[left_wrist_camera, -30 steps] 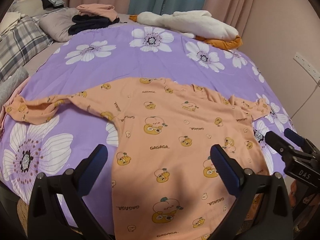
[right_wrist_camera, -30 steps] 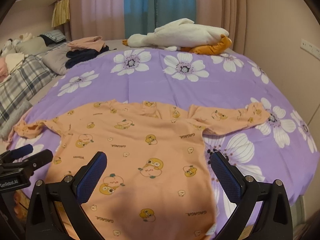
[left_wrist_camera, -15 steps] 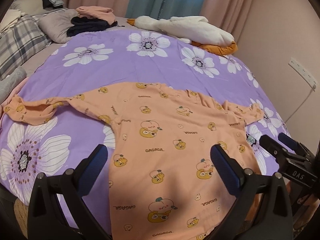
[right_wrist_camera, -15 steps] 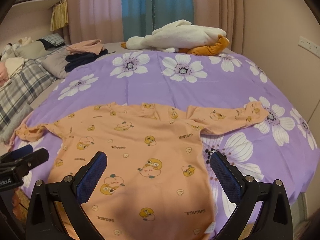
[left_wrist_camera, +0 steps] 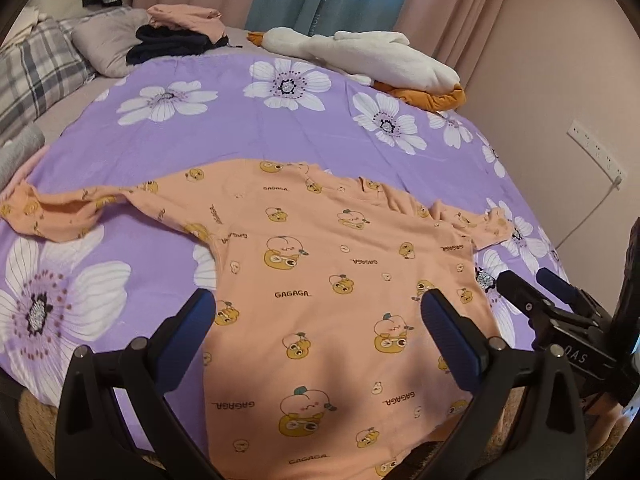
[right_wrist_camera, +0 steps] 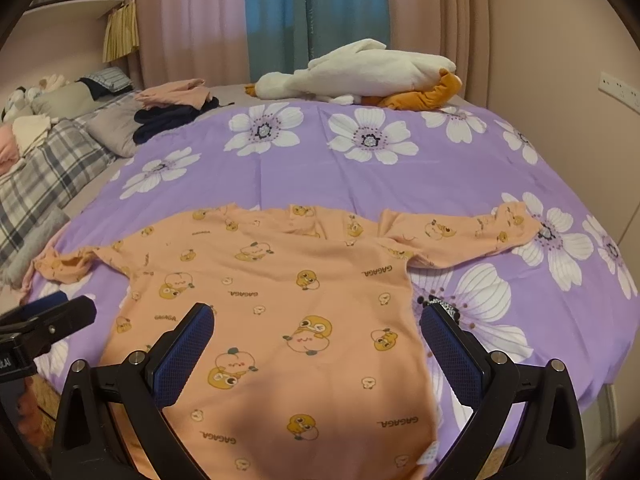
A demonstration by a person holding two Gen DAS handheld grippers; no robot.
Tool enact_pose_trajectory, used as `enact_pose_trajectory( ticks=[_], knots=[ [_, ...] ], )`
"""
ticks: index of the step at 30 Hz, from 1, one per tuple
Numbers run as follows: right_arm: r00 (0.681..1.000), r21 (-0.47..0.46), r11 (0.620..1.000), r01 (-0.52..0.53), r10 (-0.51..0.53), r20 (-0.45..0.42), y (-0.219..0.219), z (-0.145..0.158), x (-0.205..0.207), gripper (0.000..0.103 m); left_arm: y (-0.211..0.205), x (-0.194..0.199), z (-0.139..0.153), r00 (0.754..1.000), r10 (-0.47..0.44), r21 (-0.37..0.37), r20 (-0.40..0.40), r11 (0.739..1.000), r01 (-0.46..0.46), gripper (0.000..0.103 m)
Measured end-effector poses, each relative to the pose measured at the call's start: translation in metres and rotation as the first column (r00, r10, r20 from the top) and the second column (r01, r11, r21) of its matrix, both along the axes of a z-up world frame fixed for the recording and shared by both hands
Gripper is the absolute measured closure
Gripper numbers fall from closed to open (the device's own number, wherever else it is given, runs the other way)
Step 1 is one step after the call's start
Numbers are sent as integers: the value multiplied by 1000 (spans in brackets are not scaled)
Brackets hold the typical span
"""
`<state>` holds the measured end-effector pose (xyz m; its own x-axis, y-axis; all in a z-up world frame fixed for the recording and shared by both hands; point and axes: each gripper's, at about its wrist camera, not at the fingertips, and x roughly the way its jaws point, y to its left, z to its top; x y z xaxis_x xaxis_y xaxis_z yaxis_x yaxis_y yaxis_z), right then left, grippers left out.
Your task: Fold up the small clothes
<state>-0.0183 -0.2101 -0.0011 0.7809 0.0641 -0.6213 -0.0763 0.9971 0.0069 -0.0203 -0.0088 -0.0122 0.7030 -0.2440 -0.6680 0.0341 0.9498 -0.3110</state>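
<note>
Both wrist views near, facing forward — share shirt [left_wrist_camera: 320, 280] on bed [right_wrist_camera: 400, 176].

Purple floral bedspread [right_wrist_camera: 400, 184], plush goose [right_wrist_camera: 360, 74], plaid pillow [left_wrist_camera: 36, 68], curtains [right_wrist_camera: 316, 16]

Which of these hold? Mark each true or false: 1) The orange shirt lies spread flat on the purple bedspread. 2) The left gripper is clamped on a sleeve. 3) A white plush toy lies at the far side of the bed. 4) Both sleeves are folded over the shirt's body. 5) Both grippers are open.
1) True: the orange shirt lies spread on the purple bedspread.
2) False: the left gripper is open and holds nothing.
3) True: the white plush toy lies there.
4) False: both sleeves stretch outward.
5) True: the right gripper is open too.
</note>
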Motion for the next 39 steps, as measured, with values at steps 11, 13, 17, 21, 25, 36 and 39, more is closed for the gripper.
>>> enact_pose_trajectory(
  ticks=[11,13,17,21,25,36,39],
  knots=[
    [1000,48,999,7,-7,-3,-8,-1,0,1,-3,3,-9,997,39,53,-63,998,-36,1],
    [1000,61,998,9,-9,-4,-10,-2,0,1,-1,5,-12,995,61,55,-83,997,-56,1],
    [1000,76,997,13,-12,-12,-13,-4,0,1,0,6,-16,992,80,77,-102,994,-72,1],
    [1000,92,996,2,-3,12,-13,-2,-1,1,2,6,-18,990,84,78,-118,994,-75,1],
    [1000,101,995,0,-1,10,-13,-1,0,1,3,7,-19,989,81,78,-121,994,-72,1],
    [1000,118,993,3,0,-24,-15,-6,4,1,-6,9,-26,988,40,83,-149,996,-28,1],
    [1000,117,993,0,3,-24,-15,-6,4,1,-6,9,-26,988,42,82,-146,996,-30,1]
  ],
)
